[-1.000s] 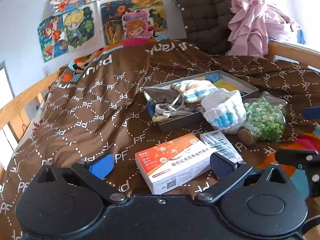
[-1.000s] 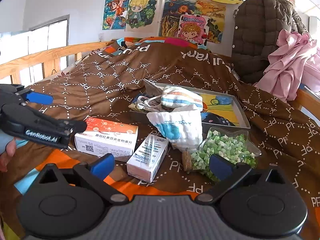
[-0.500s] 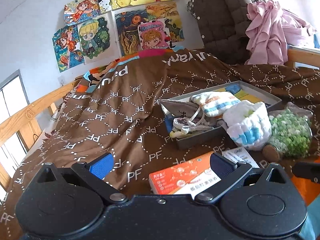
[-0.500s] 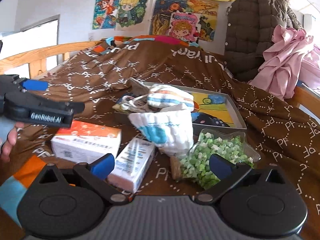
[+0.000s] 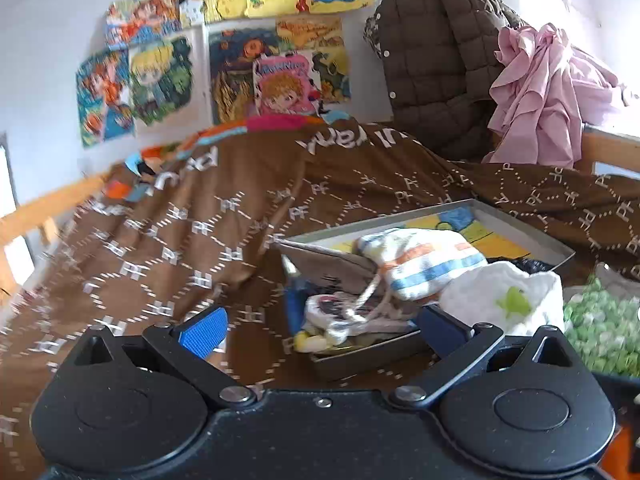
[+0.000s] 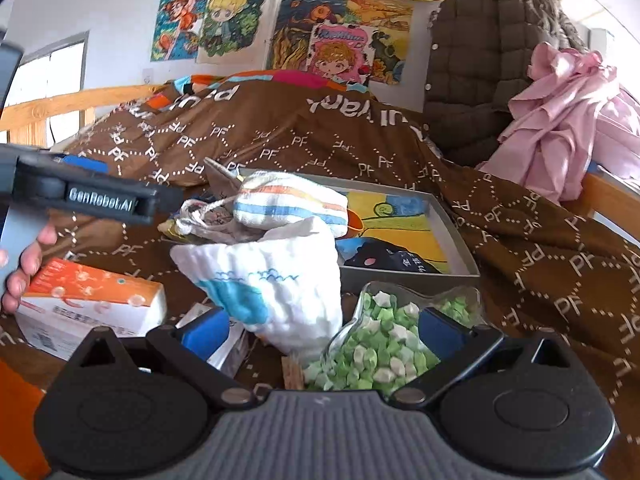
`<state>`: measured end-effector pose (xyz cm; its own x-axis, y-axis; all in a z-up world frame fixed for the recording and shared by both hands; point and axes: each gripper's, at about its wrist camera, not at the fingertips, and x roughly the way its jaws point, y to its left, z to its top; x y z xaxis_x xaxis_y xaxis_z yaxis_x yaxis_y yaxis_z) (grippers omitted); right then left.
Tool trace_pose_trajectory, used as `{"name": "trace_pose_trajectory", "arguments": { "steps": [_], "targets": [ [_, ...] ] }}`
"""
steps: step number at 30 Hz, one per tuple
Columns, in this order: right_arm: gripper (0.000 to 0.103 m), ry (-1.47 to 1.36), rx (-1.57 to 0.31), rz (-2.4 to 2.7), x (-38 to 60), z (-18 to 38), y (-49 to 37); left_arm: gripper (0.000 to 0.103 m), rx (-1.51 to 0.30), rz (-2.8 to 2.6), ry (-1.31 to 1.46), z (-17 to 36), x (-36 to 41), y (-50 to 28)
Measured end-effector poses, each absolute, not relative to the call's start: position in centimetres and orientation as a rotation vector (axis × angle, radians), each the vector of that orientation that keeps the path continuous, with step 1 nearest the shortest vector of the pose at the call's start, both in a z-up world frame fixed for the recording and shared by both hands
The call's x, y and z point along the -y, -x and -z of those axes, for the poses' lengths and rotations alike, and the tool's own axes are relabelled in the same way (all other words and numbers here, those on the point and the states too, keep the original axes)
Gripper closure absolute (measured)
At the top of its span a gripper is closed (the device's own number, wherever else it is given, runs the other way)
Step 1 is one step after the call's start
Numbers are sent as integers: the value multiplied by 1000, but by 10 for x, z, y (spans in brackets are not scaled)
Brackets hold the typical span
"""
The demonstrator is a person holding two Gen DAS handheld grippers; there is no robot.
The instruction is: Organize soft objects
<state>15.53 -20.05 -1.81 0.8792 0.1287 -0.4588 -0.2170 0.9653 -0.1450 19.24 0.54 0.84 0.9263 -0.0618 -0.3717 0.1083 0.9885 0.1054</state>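
A grey tray (image 6: 452,236) lies on the brown bedspread and holds a striped cloth (image 6: 288,204) and a drawstring pouch (image 5: 340,312). A white cloth with a blue print (image 6: 276,280) leans against the tray's near rim. My right gripper (image 6: 322,328) is open, low and close in front of this white cloth, with nothing between its fingers. My left gripper (image 5: 320,328) is also open and hovers just short of the tray's (image 5: 360,360) left corner, facing the pouch and the striped cloth (image 5: 424,264). In the right wrist view one left finger (image 6: 104,200) reaches in from the left.
A glass jar of green paper stars (image 6: 376,344) lies beside the white cloth. An orange and white box (image 6: 92,300) and a smaller white box (image 6: 232,344) sit at the left, near a person's hand (image 6: 24,264). A brown jacket (image 5: 436,60) and pink cloth (image 5: 548,92) hang behind.
Both grippers have moved forward toward the tray. The orange box has dropped out of the left wrist view, and the white cloth and jar now sit right at the right gripper's fingertips.
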Motion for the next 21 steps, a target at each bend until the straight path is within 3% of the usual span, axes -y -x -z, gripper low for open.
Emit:
{"name": "trace_pose_trajectory", "arguments": {
  "steps": [11, 16, 21],
  "targets": [
    [5, 208, -493, -213, 190, 32, -200, 1, -476, 178, 68, 8, -19, -241],
    [16, 183, -490, -223, 190, 32, -208, 1, -528, 239, 200, 18, -31, -254],
    [69, 156, -519, -248, 190, 32, -212, 1, -587, 274, 296, 31, -36, -262]
  ]
}}
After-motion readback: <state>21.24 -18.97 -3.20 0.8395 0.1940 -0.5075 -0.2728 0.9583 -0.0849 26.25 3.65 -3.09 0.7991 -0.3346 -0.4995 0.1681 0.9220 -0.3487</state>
